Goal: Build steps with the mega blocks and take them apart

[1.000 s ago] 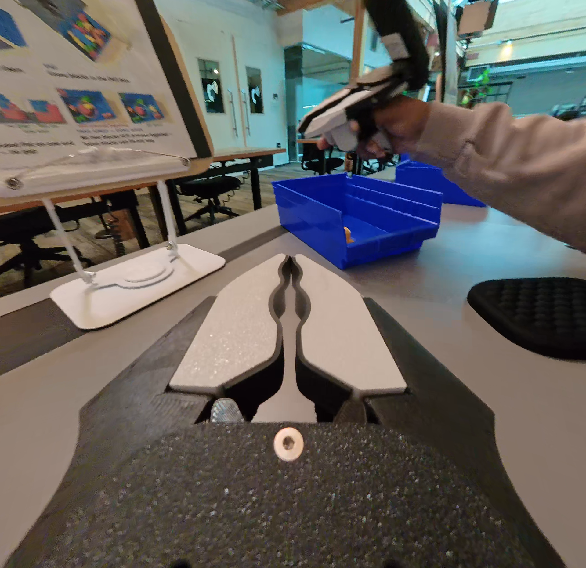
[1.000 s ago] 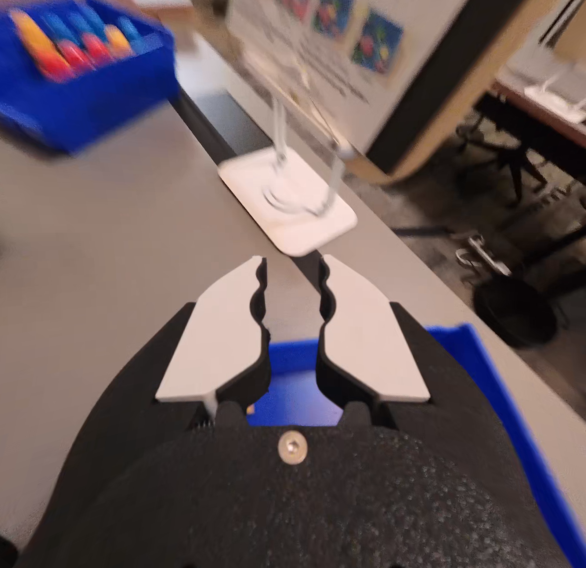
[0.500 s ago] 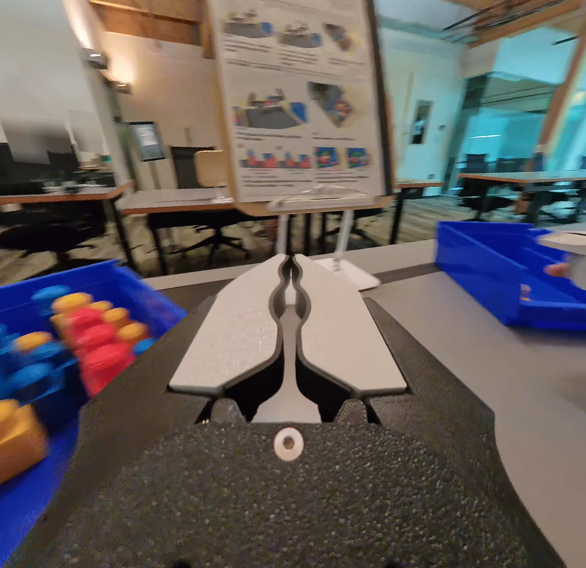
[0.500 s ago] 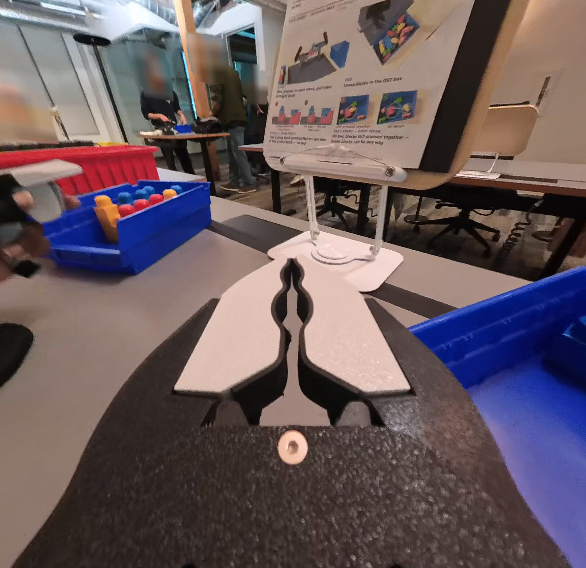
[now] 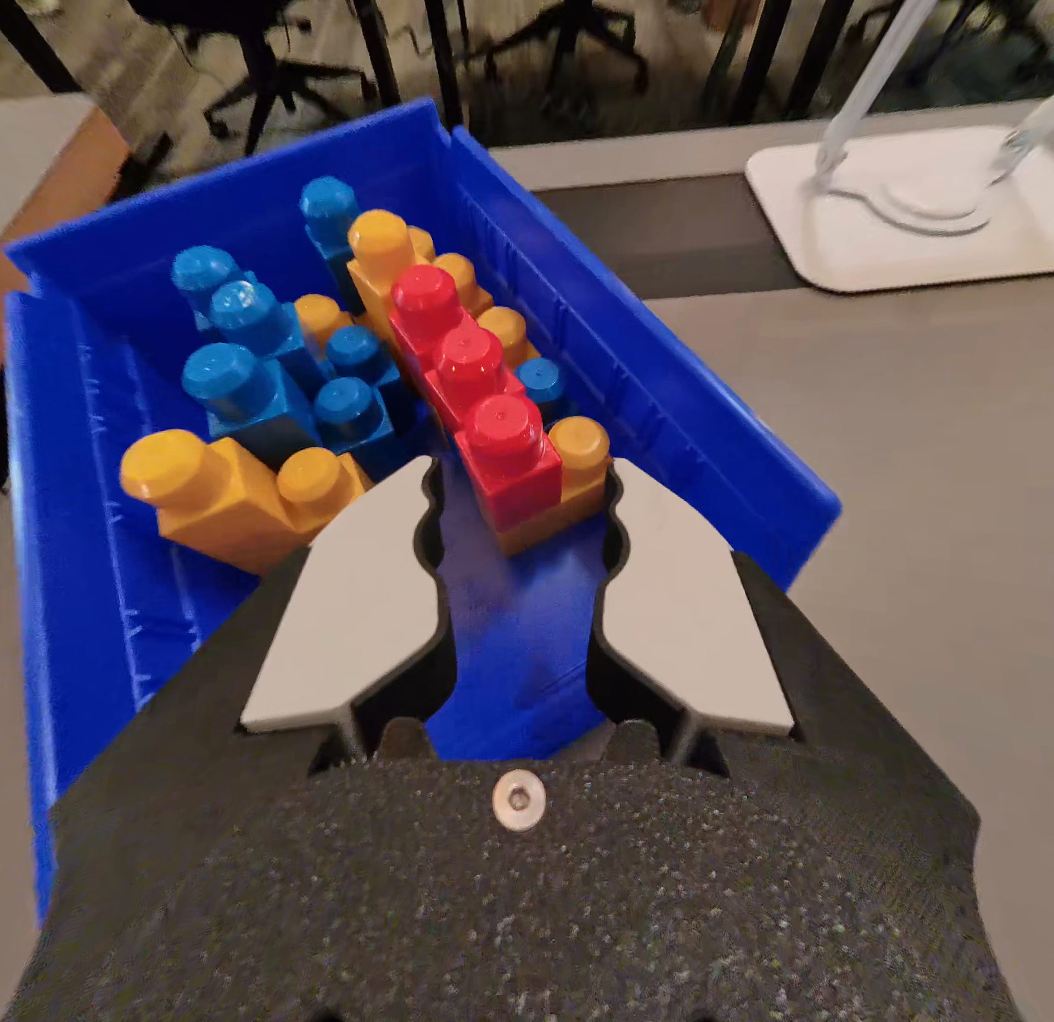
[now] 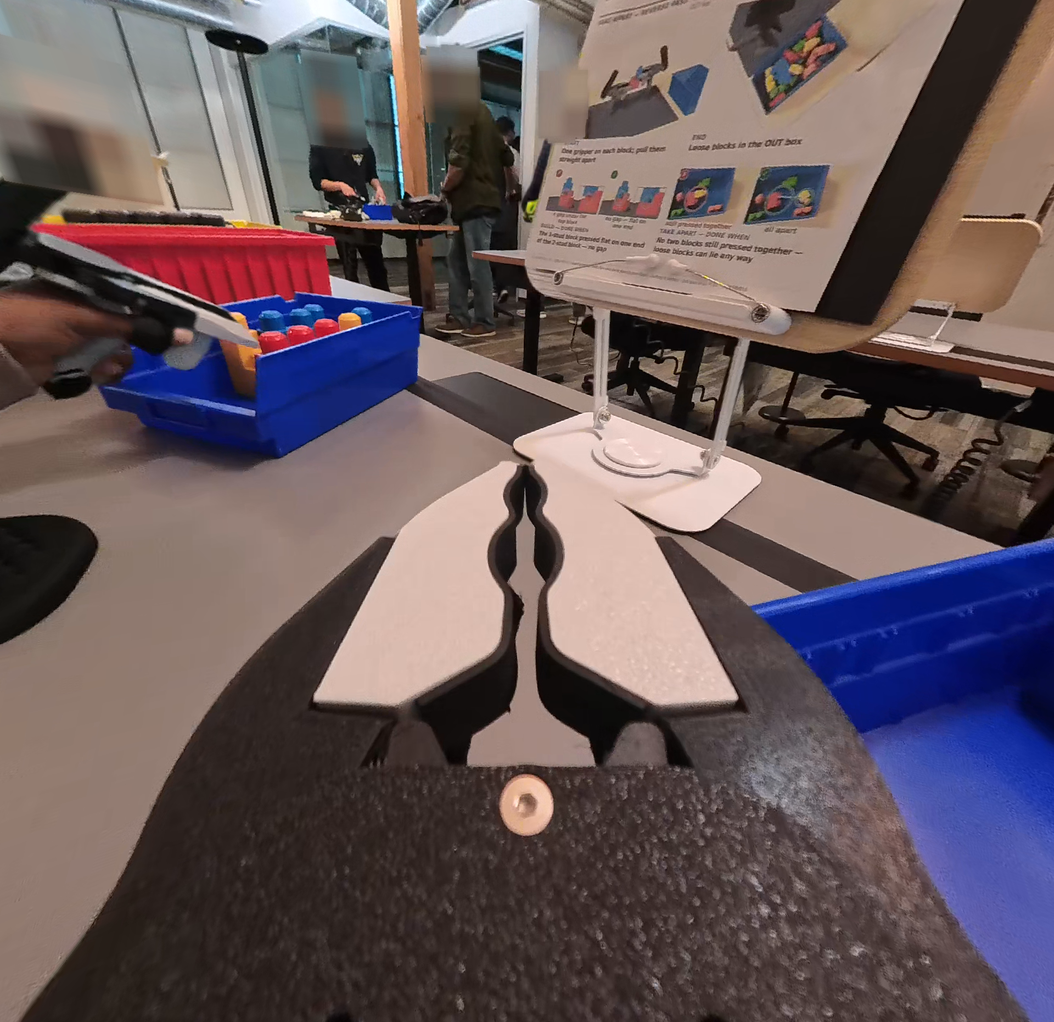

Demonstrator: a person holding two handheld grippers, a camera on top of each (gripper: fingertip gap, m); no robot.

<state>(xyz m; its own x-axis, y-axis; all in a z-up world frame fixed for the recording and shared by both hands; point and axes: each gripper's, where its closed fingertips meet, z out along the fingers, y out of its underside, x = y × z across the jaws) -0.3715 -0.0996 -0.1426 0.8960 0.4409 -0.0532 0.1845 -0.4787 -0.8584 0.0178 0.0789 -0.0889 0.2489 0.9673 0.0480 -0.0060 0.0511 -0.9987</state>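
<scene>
My left gripper (image 5: 522,469) hangs over the near end of the blue bin (image 5: 644,367), its jaws spread wide with nothing between them. Just ahead of the tips stands the red block (image 5: 479,401), studs up, its long axis running away from me and slightly left; it sits pressed on an orange block (image 5: 570,498) (whose near corner lies beside my right fingertip, though I cannot tell if they touch). Blue blocks (image 5: 274,378) crowd the bin's left half. My right gripper (image 6: 525,472) rests above the grey table (image 6: 228,538), jaws nearly together, holding nothing, with a second blue bin (image 6: 912,624) beside it.
</scene>
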